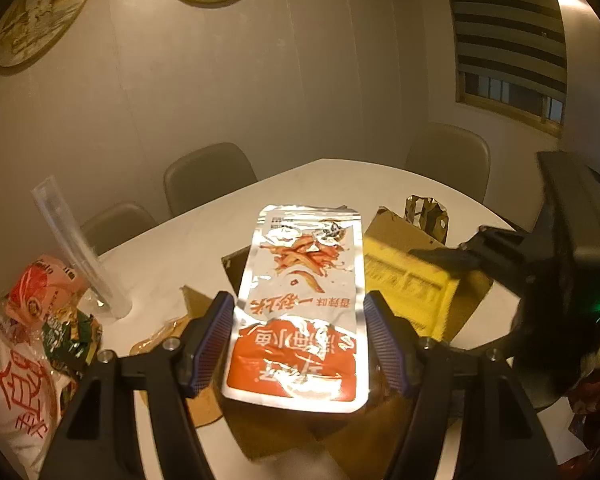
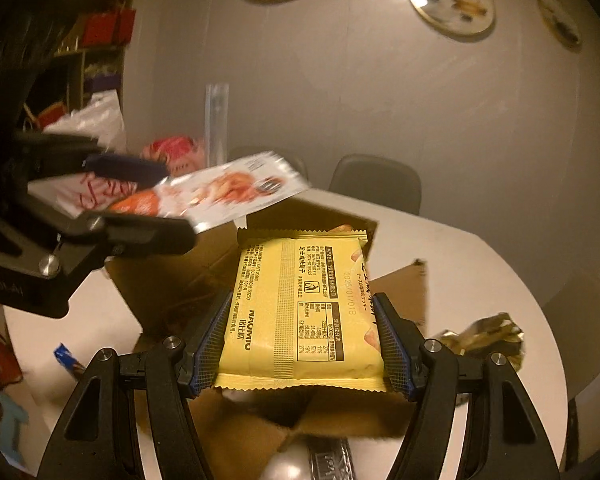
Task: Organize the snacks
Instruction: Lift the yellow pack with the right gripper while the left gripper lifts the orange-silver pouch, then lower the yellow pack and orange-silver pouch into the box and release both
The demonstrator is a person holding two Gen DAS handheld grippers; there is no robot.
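Note:
My left gripper (image 1: pixel 300 340) is shut on a silver and orange snack pouch (image 1: pixel 300 300), held flat above an open cardboard box (image 1: pixel 400 232). My right gripper (image 2: pixel 304 344) is shut on a yellow biscuit packet (image 2: pixel 300 308), held over the same box (image 2: pixel 172 276). In the right wrist view the left gripper (image 2: pixel 156 204) comes in from the left with the pouch (image 2: pixel 236 188) over the box's far left side. In the left wrist view the right gripper (image 1: pixel 440 258) reaches in from the right, with the yellow packet (image 1: pixel 404 280) below it.
The box stands on a white round table (image 1: pixel 180 248). Bagged snacks (image 1: pixel 40 304) and a clear tall cup (image 1: pixel 76 248) sit at its left. A gold wrapper (image 2: pixel 484 336) lies at the right, a blue packet (image 2: pixel 66 358) at the left. Chairs (image 1: pixel 208 176) stand behind the table.

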